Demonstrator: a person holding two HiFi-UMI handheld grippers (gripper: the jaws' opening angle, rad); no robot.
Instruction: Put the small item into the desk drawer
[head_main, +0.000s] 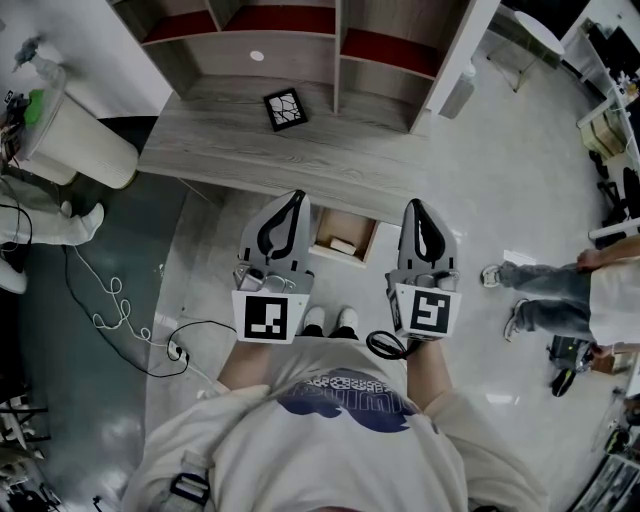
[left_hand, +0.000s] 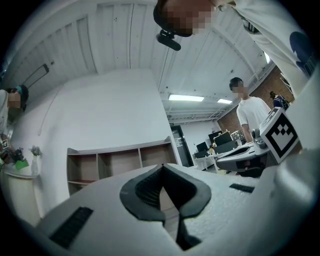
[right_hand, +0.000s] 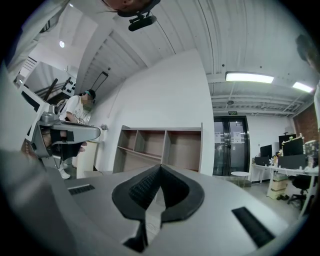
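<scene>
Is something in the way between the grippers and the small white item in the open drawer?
Nothing visible is. The small white item lies uncovered in the open drawer, seen between the left gripper and the right gripper, both shut and empty.

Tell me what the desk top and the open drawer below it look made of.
Desk top: grey wood or wood-look laminate with a matte finish; long streaky grain lines run across it. Drawer: pale tan wood or board, judging by its plain light walls; too small to tell more.
</scene>
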